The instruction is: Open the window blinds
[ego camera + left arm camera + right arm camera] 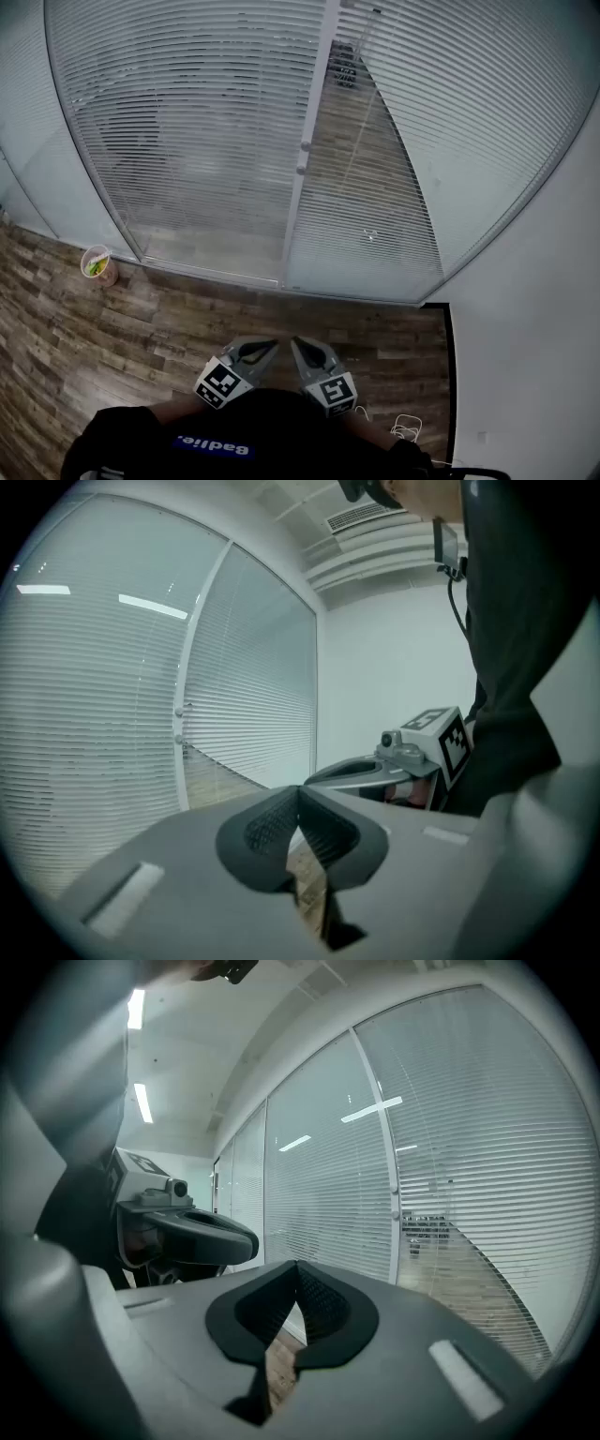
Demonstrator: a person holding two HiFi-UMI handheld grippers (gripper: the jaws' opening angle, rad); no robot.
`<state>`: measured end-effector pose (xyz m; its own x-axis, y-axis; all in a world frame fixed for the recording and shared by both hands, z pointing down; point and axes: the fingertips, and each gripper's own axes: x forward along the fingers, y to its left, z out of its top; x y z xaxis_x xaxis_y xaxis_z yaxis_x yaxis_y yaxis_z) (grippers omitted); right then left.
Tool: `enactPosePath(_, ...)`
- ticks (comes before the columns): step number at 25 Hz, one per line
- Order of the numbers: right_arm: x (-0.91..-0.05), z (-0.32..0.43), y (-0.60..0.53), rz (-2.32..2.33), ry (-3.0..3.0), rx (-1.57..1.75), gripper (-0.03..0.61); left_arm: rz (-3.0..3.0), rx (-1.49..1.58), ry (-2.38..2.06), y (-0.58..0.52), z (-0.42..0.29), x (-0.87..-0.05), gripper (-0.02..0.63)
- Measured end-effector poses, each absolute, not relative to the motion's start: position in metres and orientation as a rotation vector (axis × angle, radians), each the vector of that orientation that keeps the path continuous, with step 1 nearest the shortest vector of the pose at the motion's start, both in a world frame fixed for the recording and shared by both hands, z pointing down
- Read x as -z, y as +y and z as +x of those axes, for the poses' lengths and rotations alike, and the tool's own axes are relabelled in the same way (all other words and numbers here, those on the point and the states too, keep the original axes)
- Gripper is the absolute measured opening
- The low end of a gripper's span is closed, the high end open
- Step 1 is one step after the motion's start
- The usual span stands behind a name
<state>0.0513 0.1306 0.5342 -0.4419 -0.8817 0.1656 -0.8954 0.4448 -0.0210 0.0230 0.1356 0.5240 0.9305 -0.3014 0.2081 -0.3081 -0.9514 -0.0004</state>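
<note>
Lowered blinds stretch right across ahead. We hold the left gripper and right gripper clenched empty, low together, probably because nothing's within reach.

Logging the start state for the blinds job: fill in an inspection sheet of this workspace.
Surface: wood-plank floor, bare in front of the window.
Job's things: left blind lowered over most of its pane; right blind hangs askew, leaving a wedge of glass uncovered beside the middle frame.
Clutter: one cup on the floor by the window, at the left.
Grippers: left gripper and right gripper both shut and empty, side by side close to the person, well short of the blinds.
Cables: a white cable lies on the floor at the lower right.
Surroundings: white wall on the right.
</note>
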Motion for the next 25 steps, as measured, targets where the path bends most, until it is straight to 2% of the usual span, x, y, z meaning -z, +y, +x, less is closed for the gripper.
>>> enactPosePath(25,-0.543,0.088,0.142,1.535,-2.612,-0.144,0.003,3.020,-0.388,-0.568,0.151,0.059,-0.531,0.000)
